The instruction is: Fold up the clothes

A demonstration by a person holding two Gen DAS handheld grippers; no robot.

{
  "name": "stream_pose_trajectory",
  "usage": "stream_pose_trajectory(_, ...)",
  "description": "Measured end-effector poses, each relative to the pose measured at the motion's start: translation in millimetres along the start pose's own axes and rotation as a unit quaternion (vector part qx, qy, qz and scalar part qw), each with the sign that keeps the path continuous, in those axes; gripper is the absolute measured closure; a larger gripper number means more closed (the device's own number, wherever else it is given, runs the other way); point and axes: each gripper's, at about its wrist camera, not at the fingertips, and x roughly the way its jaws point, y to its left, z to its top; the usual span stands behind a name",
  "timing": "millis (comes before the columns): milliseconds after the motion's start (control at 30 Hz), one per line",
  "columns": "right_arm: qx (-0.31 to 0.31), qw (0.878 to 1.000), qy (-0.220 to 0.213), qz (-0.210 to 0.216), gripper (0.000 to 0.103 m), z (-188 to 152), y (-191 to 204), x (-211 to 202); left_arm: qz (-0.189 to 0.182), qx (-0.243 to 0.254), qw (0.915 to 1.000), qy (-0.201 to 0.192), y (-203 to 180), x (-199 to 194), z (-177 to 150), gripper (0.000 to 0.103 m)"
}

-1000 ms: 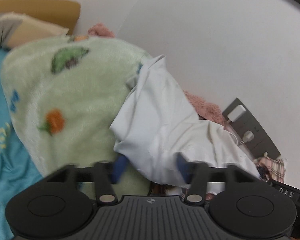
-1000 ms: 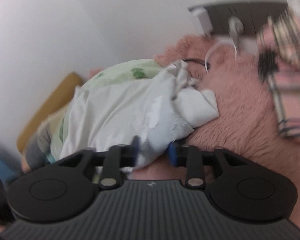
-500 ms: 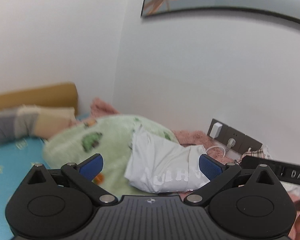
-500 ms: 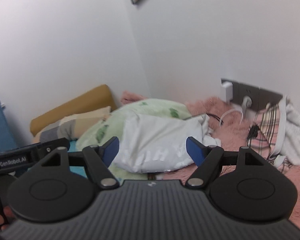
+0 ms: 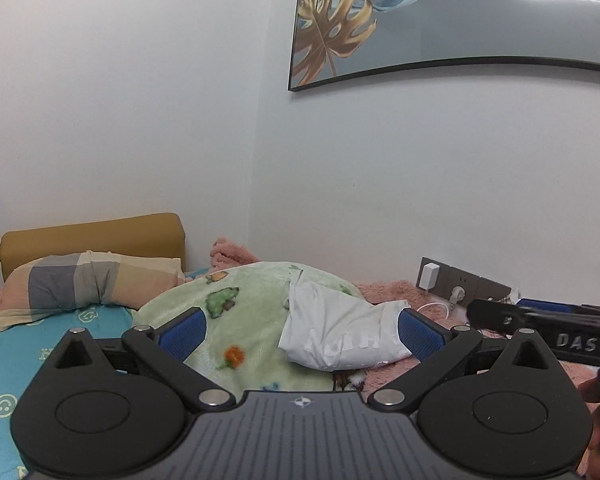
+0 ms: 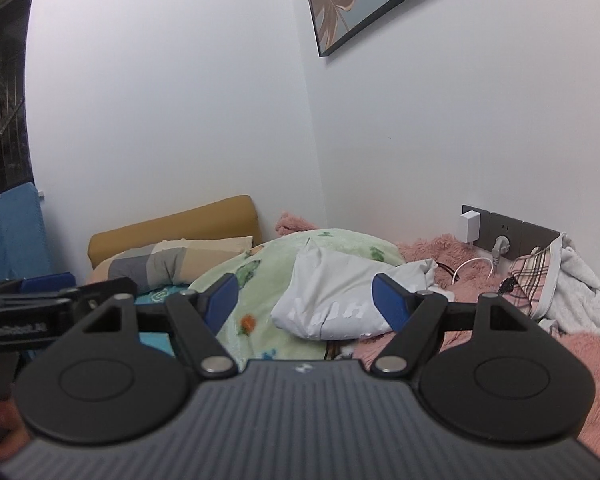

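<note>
A folded white garment (image 5: 340, 332) with faint white lettering lies on a light green fleece blanket (image 5: 236, 312) by the wall. It also shows in the right wrist view (image 6: 340, 296), on the same blanket (image 6: 260, 280). My left gripper (image 5: 300, 330) is open and empty, pulled back from the garment. My right gripper (image 6: 306, 300) is open and empty, also well short of it. Neither touches any cloth.
A patterned pillow (image 5: 84, 284) and tan headboard cushion (image 5: 92, 236) lie left on a teal sheet (image 5: 4, 380). A pink fluffy blanket (image 6: 580, 360), plaid cloth (image 6: 536, 276) and white towel (image 6: 580, 292) lie right. Wall sockets with charger (image 6: 470, 228) sit behind.
Both grippers let go of the white garment, opened wide and drew back and up from it. The garment now rests on the green blanket.
</note>
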Motion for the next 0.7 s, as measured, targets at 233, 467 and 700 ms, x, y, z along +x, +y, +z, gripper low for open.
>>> stream_pose_trajectory(233, -0.017, 1.0, 0.002, -0.018, 0.027, -21.5, 11.2, 16.7, 0.009, 0.009, 0.9999, -0.005, 11.5, 3.9, -17.0, 0.0)
stream_pose_trajectory(467, -0.021, 0.999, 0.008, -0.03, 0.027, -38.9, 17.5, 41.4, 0.02, 0.0, 0.9997, 0.011, 33.9, 34.3, -39.5, 0.0)
stream_pose_trajectory(700, -0.035, 0.999, 0.012, -0.04, 0.027, -48.2, 21.6, 54.2, 0.029, -0.019, 0.9992, 0.021, 50.5, 52.1, -49.0, 0.0)
